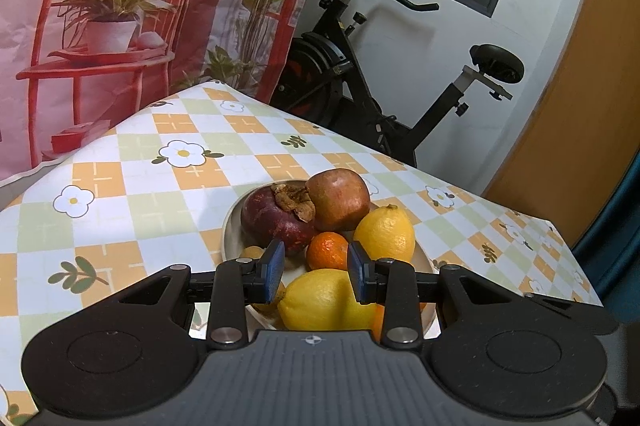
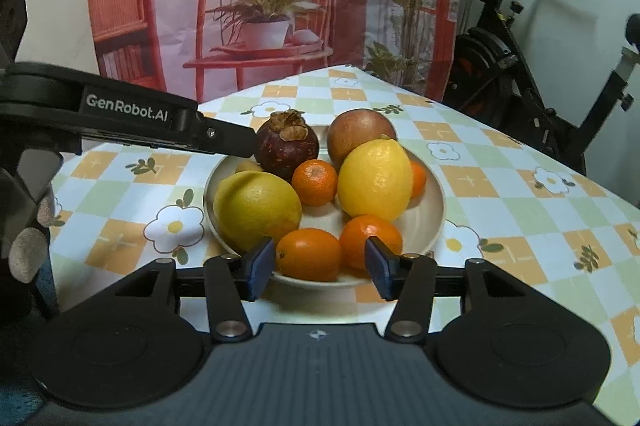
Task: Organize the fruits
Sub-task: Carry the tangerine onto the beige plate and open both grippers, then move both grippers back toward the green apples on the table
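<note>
A cream plate (image 2: 434, 214) on the checked tablecloth holds a dark mangosteen (image 2: 286, 145), a reddish apple (image 2: 358, 133), two lemons (image 2: 256, 209) (image 2: 374, 179) and several small oranges (image 2: 314, 181). My left gripper (image 1: 316, 272) is open and empty, hovering over the plate just above the near lemon (image 1: 320, 300), with an orange (image 1: 327, 250) between its pads. My right gripper (image 2: 318, 266) is open and empty at the plate's near rim, its pads flanking an orange (image 2: 308, 254). The left gripper's finger (image 2: 224, 139) reaches in from the left beside the mangosteen.
The table (image 1: 120, 185) has flowered checked cloth around the plate. A printed backdrop (image 2: 260, 5) hangs behind the table. An exercise bike (image 1: 380, 85) stands beyond the table's far right edge, next to an orange door (image 1: 580, 85).
</note>
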`<control>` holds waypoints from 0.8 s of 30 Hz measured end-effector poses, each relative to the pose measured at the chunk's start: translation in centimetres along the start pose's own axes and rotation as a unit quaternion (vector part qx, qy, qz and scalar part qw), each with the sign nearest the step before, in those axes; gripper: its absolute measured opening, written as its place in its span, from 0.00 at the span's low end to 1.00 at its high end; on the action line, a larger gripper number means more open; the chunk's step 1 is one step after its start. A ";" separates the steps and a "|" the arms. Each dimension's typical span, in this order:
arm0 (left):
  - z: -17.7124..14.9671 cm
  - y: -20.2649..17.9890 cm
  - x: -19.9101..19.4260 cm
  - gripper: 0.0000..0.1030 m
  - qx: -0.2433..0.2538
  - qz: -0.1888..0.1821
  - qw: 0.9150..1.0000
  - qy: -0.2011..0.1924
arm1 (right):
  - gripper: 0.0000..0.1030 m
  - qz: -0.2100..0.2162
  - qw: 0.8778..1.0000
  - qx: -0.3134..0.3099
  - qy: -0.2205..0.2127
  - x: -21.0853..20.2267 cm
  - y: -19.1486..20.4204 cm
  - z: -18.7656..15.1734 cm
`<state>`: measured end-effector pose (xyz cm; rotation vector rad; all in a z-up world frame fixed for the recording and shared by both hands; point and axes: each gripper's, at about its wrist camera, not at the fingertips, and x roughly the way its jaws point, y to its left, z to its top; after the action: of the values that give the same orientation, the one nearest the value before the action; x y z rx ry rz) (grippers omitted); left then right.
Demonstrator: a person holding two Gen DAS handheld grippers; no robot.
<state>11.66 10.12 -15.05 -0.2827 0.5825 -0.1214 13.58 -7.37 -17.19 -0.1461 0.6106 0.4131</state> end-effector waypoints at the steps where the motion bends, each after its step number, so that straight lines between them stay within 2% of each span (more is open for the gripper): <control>1: 0.0 -0.2 0.0 0.35 0.002 -0.002 1.000 0.000 | 0.52 -0.001 1.000 0.005 -0.005 -0.5 -0.1 -0.2; 7: -0.5 -2.1 -0.4 0.36 0.025 -0.018 1.000 0.009 | 0.52 -0.020 0.998 0.046 -0.031 -4.0 -1.7 -1.9; 13: -1.1 -4.5 -0.4 0.36 0.048 -0.037 0.998 0.026 | 0.59 -0.053 0.996 0.064 -0.039 -7.0 -3.0 -4.0; 17: -1.8 -6.1 -0.3 0.36 0.058 -0.054 0.996 0.042 | 0.64 -0.066 0.993 0.089 -0.038 -8.2 -3.9 -5.4; 21: -2.6 -7.6 0.3 0.37 0.059 -0.077 0.993 0.068 | 0.64 -0.071 0.988 0.128 -0.040 -8.8 -5.4 -6.9; 24: -3.3 -9.1 0.5 0.37 0.079 -0.074 0.991 0.077 | 0.64 -0.068 0.986 0.143 -0.045 -8.8 -6.0 -7.4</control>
<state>9.99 0.63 -15.23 -0.1638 0.7005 -0.3337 5.69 -17.60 -17.97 0.1045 0.5599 0.1953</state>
